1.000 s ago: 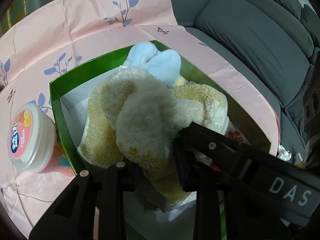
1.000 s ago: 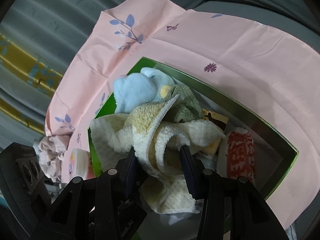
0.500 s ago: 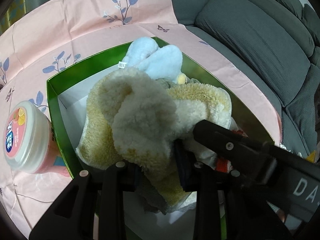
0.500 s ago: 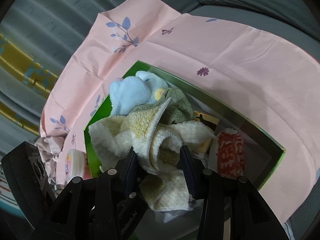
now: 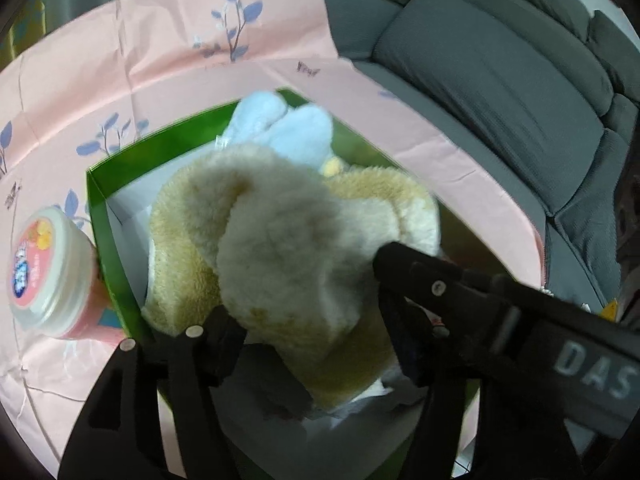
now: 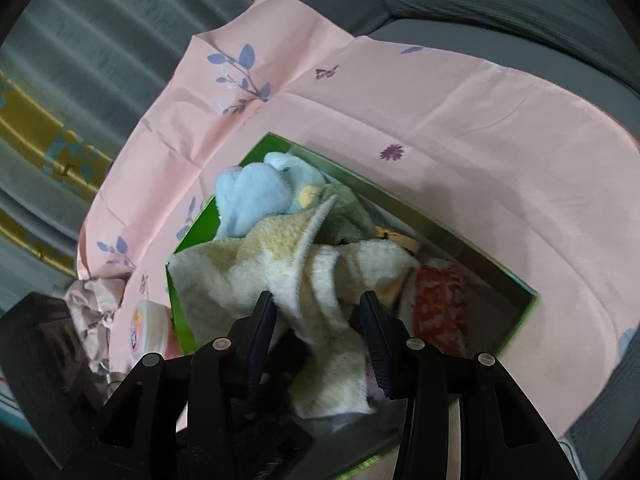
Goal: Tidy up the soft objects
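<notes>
Both the left gripper [image 5: 304, 328] and right gripper [image 6: 316, 336] pinch the fluffy yellow towel [image 6: 280, 272] over the green box [image 6: 188, 248]; one tug could knock the blue toy [image 6: 256, 196], at 11 o'clock, out.

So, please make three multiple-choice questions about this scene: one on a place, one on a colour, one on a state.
1. Where does the pink tub stand?
A. inside the box
B. on the pink cloth beside the box
C. on the sofa

2. What colour are the walls of the box?
A. green
B. red
C. black

3. What is between the right gripper fingers?
A. nothing
B. the blue plush toy
C. the cream towel

Answers: 1 B, the tub is outside the box wall. 2 A, the walls are bright green. 3 C, towel folds hang between both fingers.
</notes>
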`<state>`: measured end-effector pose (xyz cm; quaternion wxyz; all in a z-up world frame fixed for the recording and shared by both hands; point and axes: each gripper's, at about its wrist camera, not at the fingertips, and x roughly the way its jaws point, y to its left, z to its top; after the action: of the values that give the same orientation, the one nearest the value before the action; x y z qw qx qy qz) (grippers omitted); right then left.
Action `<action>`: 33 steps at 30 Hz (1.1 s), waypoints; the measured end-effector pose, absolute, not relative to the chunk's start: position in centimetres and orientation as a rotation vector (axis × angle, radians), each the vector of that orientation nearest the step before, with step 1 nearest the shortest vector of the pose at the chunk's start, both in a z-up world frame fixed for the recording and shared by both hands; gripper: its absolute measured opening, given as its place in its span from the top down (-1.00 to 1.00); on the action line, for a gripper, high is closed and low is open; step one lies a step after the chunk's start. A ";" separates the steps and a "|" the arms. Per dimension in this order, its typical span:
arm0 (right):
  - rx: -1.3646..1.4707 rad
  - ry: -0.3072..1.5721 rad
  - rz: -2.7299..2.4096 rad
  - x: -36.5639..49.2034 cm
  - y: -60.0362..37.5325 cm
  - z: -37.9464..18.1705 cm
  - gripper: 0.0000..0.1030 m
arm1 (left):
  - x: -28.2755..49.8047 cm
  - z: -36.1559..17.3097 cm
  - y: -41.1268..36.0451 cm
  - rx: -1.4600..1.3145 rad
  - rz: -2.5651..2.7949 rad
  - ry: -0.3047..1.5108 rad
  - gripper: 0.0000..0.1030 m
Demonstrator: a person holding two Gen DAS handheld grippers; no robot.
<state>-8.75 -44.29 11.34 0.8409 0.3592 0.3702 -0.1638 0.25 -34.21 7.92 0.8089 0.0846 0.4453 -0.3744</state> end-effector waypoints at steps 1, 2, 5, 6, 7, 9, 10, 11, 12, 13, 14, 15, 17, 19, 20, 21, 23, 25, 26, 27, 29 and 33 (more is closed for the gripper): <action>0.758 0.771 -0.353 -9.0 -44.4 11.6 0.11 | -0.1 8.4 -34.1 0.184 -0.810 0.932 -0.23; 0.757 0.758 -0.364 -9.4 -44.5 11.9 0.11 | -0.3 8.7 -34.0 0.186 -0.813 0.924 -0.25; 0.758 0.738 -0.382 -10.0 -44.7 12.3 0.11 | -0.9 9.8 -33.4 0.170 -0.831 0.903 -0.35; 0.763 0.729 -0.379 -10.1 -44.8 12.5 0.11 | -1.1 10.2 -33.2 0.173 -0.833 0.890 -0.41; 0.764 0.723 -0.375 -10.2 -44.8 12.6 0.11 | -1.3 10.6 -33.0 0.176 -0.828 0.877 -0.43; 0.759 0.717 -0.371 -10.3 -44.6 12.8 0.11 | -1.6 11.3 -32.5 0.186 -0.808 0.849 -0.51; 0.756 0.713 -0.367 -10.3 -44.5 12.9 0.11 | -1.7 11.6 -32.2 0.186 -0.805 0.838 -0.52; 0.752 0.707 -0.364 -10.3 -44.3 13.1 0.11 | -1.7 12.0 -31.7 0.180 -0.806 0.827 -0.55; 0.748 0.702 -0.360 -10.3 -44.2 13.3 0.11 | -1.8 12.4 -31.4 0.171 -0.808 0.819 -0.59; 0.744 0.693 -0.352 -10.3 -44.0 13.6 0.11 | -1.8 12.7 -31.0 0.163 -0.808 0.811 -0.61; 0.744 0.680 -0.336 -10.4 -43.9 13.8 0.10 | -1.9 13.1 -30.5 0.163 -0.802 0.799 -0.63; 0.742 0.670 -0.324 -10.4 -43.7 14.1 0.06 | -2.0 13.4 -30.2 0.162 -0.797 0.788 -0.66; 0.727 0.649 -0.312 -10.6 -43.0 14.7 -0.23 | -2.3 14.2 -29.4 0.161 -0.785 0.765 -0.74; 0.698 0.628 -0.318 -10.9 -42.3 15.5 -0.28 | -2.6 14.8 -28.5 0.154 -0.767 0.747 -0.85; 0.685 0.614 -0.315 -11.1 -41.9 16.0 -0.30 | -2.8 15.2 -27.9 0.150 -0.762 0.736 -0.92; 0.678 0.603 -0.308 -11.2 -41.6 16.4 -0.34 | -3.1 15.6 -27.3 0.148 -0.759 0.725 -0.94; 0.660 0.572 -0.282 -11.5 -40.8 17.2 -0.54 | -3.3 16.2 -26.5 0.145 -0.748 0.714 -0.97; 0.645 0.550 -0.253 -11.7 -40.0 17.8 -0.60 | -3.8 17.0 -25.3 0.141 -0.727 0.699 -0.97; 0.638 0.545 -0.245 -11.7 -39.7 18.0 -0.61 | -3.9 17.2 -24.9 0.143 -0.718 0.694 -0.97; 0.629 0.541 -0.237 -11.7 -39.3 18.3 -0.62 | -4.0 17.5 -24.5 0.146 -0.709 0.687 -0.97; 0.603 0.533 -0.243 -12.0 -38.4 18.8 -0.63 | -4.3 17.9 -23.4 0.148 -0.684 0.669 -0.97; 0.544 0.492 -0.245 -12.8 -36.6 20.2 -0.64 | -4.8 18.8 -21.3 0.116 -0.658 0.662 -0.97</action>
<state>-12.78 -36.64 20.19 0.9262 0.2653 0.2399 -0.1196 -4.80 -21.33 18.78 0.8914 0.0561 0.3191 -0.3169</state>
